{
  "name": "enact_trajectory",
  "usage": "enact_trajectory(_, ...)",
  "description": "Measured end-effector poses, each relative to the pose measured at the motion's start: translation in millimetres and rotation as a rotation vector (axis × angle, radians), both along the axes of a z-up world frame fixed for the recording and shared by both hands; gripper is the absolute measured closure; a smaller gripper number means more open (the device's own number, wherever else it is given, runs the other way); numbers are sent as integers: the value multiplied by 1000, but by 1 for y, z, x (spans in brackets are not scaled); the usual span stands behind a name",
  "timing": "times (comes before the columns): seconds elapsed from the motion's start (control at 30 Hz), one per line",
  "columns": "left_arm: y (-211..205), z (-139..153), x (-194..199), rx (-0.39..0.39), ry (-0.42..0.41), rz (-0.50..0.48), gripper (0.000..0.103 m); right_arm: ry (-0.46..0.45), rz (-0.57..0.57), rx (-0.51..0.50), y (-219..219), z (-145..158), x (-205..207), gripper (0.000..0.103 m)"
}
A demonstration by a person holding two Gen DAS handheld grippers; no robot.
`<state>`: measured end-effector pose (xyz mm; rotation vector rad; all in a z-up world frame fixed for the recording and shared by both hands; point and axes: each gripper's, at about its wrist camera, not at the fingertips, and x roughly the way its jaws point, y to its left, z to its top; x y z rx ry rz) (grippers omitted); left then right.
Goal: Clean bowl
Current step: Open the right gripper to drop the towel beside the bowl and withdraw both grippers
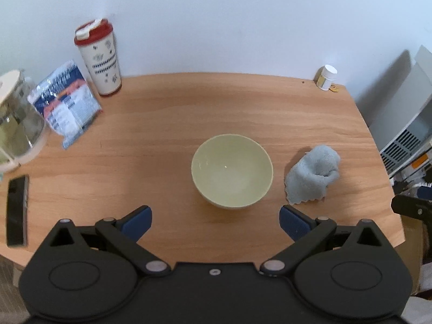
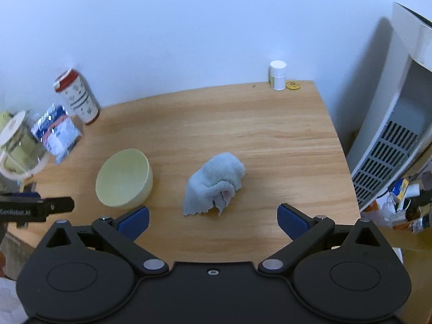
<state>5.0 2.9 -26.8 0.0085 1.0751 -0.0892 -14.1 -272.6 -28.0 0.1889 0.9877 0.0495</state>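
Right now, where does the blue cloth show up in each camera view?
Left wrist view: the blue cloth lies right of centre, beside the bowl.
Right wrist view: the cloth lies near centre, right of the bowl.
Shared landmark: the white-capped bottle at the table's far right corner.

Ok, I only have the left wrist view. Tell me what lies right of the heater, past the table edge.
Observer: A heap of clutter on the floor, bags and packets among it.
Operator: Now describe that yellow thing by the white bottle.
Observer: It is a small yellow ring, lying flat beside the white bottle.
Operator: Give me the right gripper's state.
Observer: The right gripper stands wide open and empty, with the blue cloth on the table ahead of it.
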Motion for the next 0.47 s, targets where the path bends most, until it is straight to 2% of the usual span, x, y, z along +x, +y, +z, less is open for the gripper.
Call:
enact_trajectory(0.2,2,-2,-3,4,12,-14,0,34,-32,-11,13,-6,-12,0)
enact_trajectory(0.47,0,1,-12,11,-23,-56,0,47,-41,-33,25,-9,-24,0)
